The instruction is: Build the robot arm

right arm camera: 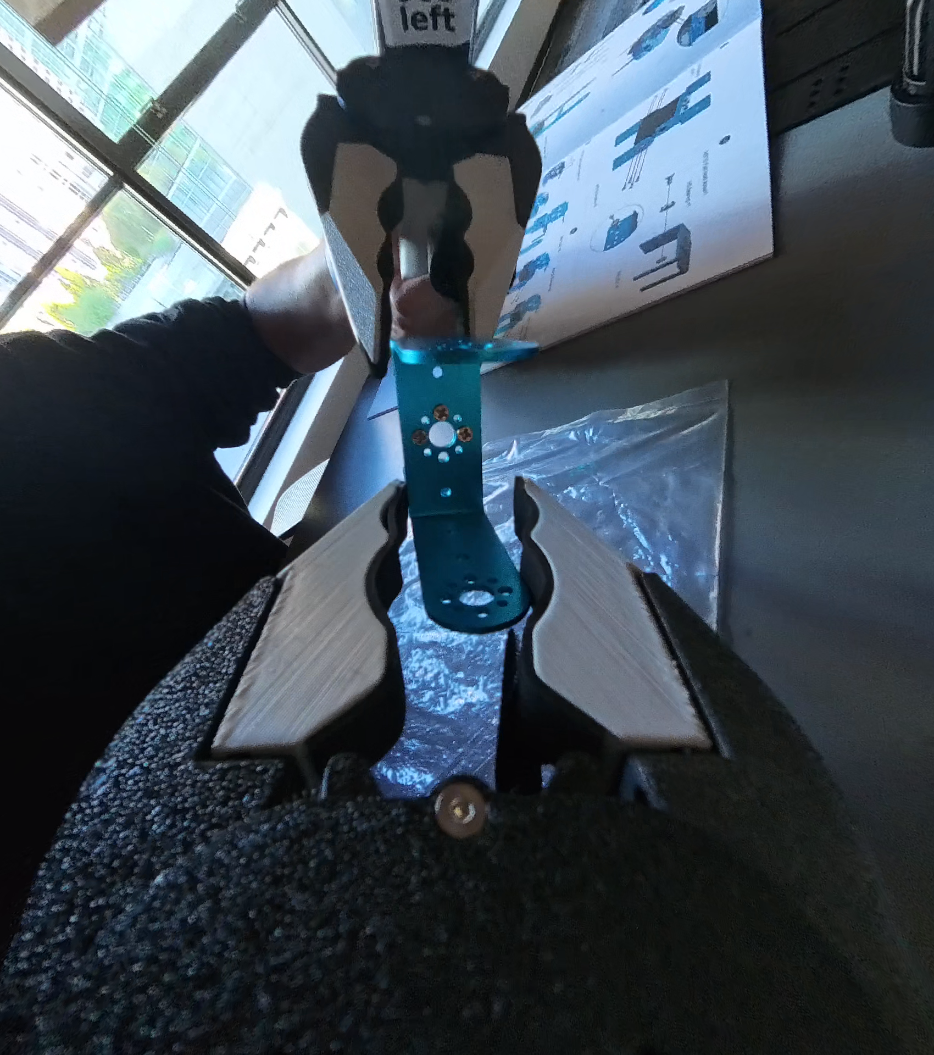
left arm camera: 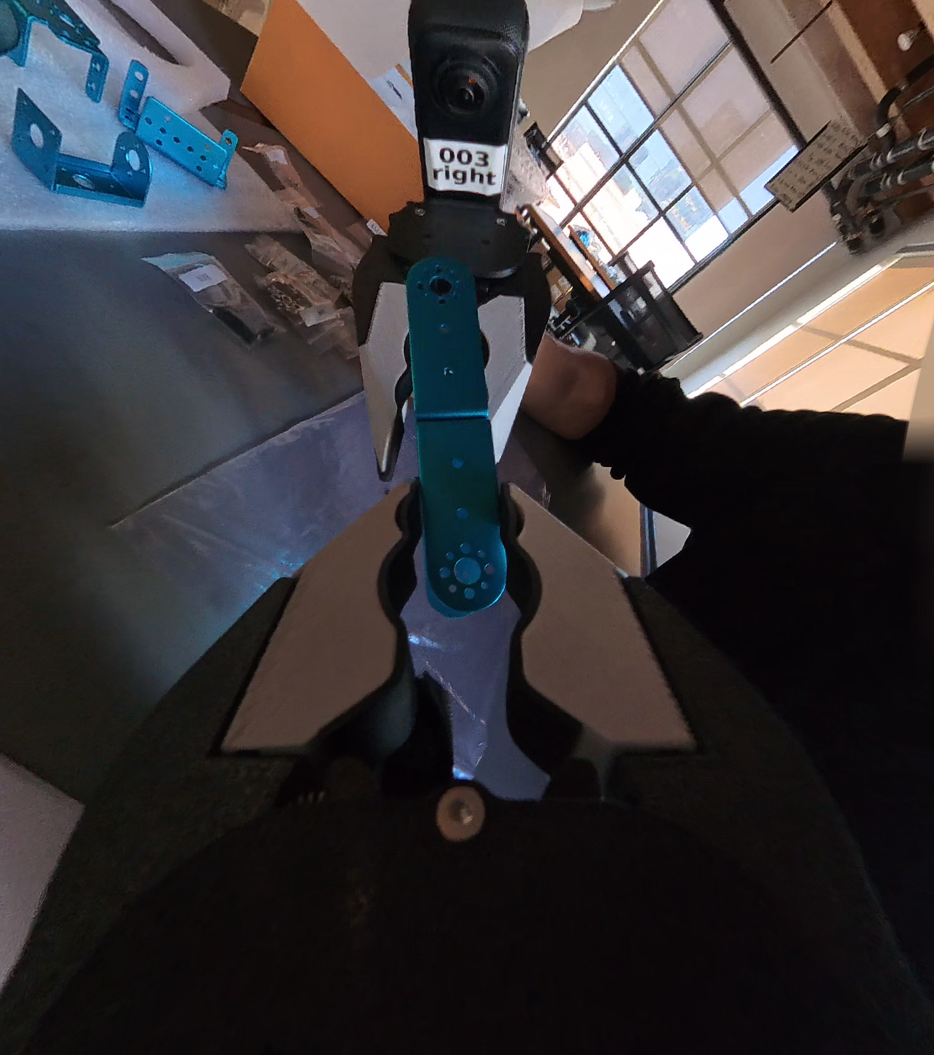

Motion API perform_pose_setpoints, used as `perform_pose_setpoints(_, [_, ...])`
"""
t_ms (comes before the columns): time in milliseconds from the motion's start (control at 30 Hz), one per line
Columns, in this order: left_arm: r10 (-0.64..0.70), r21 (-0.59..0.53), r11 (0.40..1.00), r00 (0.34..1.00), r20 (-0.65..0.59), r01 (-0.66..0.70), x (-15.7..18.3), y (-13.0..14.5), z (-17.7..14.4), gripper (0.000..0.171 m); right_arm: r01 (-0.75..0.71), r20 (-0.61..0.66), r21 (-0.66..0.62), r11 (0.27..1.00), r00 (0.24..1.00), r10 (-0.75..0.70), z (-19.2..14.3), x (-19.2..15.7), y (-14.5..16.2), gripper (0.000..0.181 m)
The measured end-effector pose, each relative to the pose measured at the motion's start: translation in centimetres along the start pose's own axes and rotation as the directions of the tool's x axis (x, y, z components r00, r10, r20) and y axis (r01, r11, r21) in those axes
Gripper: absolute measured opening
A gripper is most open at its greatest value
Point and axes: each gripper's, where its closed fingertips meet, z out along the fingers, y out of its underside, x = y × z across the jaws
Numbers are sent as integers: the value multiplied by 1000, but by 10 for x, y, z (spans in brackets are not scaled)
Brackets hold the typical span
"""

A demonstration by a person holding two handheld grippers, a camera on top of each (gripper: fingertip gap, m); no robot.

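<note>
A blue bent metal bracket with round holes hangs in the air between my two grippers, which face each other. My left gripper is shut on one arm of the bracket, with both fingertips against its edges. My right gripper straddles the other arm. In the right wrist view the bracket shows small copper screws around its middle hole. There my right gripper stands slightly open, with gaps beside the plate. The left gripper holds the far flange.
Below lie a clear plastic bag and a grey table. Several blue brackets rest on white foam, beside small parts bags and a cardboard box. An instruction sheet lies far right. A person's black sleeves flank both grippers. Across from one pair of fingers to the other is roughly 4 centimetres.
</note>
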Motion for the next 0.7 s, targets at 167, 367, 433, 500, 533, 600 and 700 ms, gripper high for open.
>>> perform_pose_setpoints(167, [52,-71,996,998,45,-49,-2,2,-2,25,52,-73,-17,999,996,-53,-1,7,1,42])
perform_pose_setpoints(367, [108,-178,980,989,97,-89,-9,3,-6,25,92,-153,-25,995,984,-95,-5,18,1,44])
perform_pose_setpoints(433, [142,-214,970,983,115,-115,-13,5,-8,25,117,-188,-19,993,975,-119,-10,22,-2,45])
perform_pose_setpoints(500, [179,-251,958,974,141,-140,-20,8,-10,25,160,-233,-18,987,959,-160,-17,25,-6,45])
perform_pose_setpoints(533, [190,-264,953,971,148,-147,-23,9,-10,25,179,-248,-17,984,952,-178,-20,26,-8,45])
perform_pose_setpoints(600, [210,-293,943,964,162,-156,-28,11,-10,25,198,-277,-33,980,940,-199,-25,27,-7,45])
perform_pose_setpoints(700, [240,-352,920,957,162,-171,-30,13,-6,25,240,-388,-150,959,878,-281,-35,42,1,39])
